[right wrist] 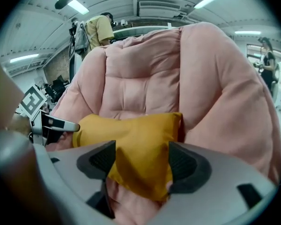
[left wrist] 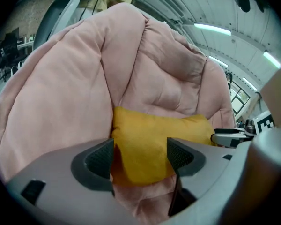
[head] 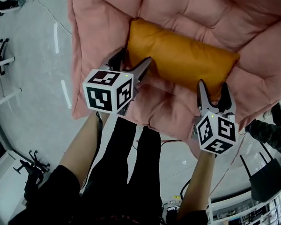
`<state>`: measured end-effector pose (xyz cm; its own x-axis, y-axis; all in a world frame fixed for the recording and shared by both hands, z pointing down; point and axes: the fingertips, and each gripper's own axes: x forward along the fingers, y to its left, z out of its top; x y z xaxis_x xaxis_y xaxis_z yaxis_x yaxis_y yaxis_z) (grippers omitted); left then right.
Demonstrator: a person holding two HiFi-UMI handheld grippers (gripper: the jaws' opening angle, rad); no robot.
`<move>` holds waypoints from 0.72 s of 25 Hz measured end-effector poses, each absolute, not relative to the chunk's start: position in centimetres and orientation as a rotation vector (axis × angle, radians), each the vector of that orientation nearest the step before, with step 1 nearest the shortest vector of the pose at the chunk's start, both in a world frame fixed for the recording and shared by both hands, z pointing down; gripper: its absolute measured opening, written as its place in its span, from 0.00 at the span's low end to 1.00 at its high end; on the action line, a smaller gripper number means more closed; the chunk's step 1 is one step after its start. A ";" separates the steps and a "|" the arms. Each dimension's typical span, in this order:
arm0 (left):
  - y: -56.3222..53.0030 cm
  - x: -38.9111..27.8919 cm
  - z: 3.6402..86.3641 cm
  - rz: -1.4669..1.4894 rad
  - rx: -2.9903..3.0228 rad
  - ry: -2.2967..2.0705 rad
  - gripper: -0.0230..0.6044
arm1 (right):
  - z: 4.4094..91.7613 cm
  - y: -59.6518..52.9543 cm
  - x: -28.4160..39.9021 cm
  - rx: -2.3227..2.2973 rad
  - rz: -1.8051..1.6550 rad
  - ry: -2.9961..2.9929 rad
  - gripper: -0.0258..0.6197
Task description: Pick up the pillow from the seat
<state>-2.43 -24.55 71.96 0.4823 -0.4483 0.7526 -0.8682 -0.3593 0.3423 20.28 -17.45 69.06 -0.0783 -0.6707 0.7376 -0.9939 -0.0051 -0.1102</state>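
Orange pillow on the pink seat looks soft, light and squishy. The left claw and right claw are both spread wide, gripping nothing. Best bet: pinch the near corners.

Light: bright, even, indoor; ceiling tubes above left gripper, likewise above right gripper.
Shadows: soft; dark band under pillow near jaws.
Glare: white streaks on floor, left of left gripper.
Distortion: heavy fisheye, black corners in both gripper views.
Focus: jaws soft up close; head view fairly sharp.
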 end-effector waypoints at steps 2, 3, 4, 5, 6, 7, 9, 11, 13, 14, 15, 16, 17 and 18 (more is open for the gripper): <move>-24.8 -2.5 72.3 0.723 1.983 -1.084 0.57 | 69.3 -17.7 20.4 1.730 0.895 -1.788 0.56; -24.9 -2.6 72.5 0.727 1.980 -1.084 0.57 | 69.5 -17.8 20.4 1.736 0.906 -1.785 0.57; -24.9 -2.6 72.8 0.731 1.977 -1.083 0.57 | 69.7 -17.8 20.4 1.738 0.915 -1.783 0.58; -24.9 -2.6 73.0 0.734 1.975 -1.081 0.58 | 69.9 -17.8 20.5 1.737 0.920 -1.782 0.58; -24.9 -2.4 73.1 0.738 1.976 -1.079 0.58 | 70.0 -17.8 20.6 1.733 0.922 -1.780 0.58; -24.9 -2.3 73.2 0.742 1.978 -1.078 0.58 | 70.1 -17.9 20.7 1.730 0.925 -1.779 0.59; -25.2 -2.0 73.3 0.748 1.979 -1.076 0.58 | 70.2 -18.2 21.0 1.727 0.935 -1.775 0.60; -25.4 -1.9 73.6 0.757 1.978 -1.072 0.58 | 70.6 -18.4 21.1 1.722 0.953 -1.765 0.61; -25.5 -1.8 73.9 0.771 1.981 -1.068 0.59 | 71.1 -18.5 21.2 1.711 0.972 -1.752 0.61; -25.5 -1.8 74.0 0.780 1.981 -1.066 0.59 | 71.4 -18.5 21.2 1.703 0.982 -1.744 0.61; -25.4 -1.8 74.1 0.792 1.979 -1.063 0.59 | 71.6 -18.5 21.2 1.695 0.991 -1.736 0.62; -25.4 -1.7 74.3 0.804 1.976 -1.061 0.59 | 71.9 -18.5 21.2 1.687 0.999 -1.730 0.62; -25.4 -1.6 74.5 0.815 1.973 -1.060 0.59 | 72.1 -18.4 21.3 1.681 1.006 -1.725 0.62; -25.3 -1.5 74.7 0.824 1.971 -1.060 0.59 | 72.4 -18.4 21.3 1.676 1.010 -1.721 0.62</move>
<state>-1.50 -25.35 74.74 0.4527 -0.3968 0.7985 -0.8715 -0.3861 0.3022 21.33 -18.43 72.41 -0.0907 -0.5922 0.8006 -0.9878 -0.0487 -0.1479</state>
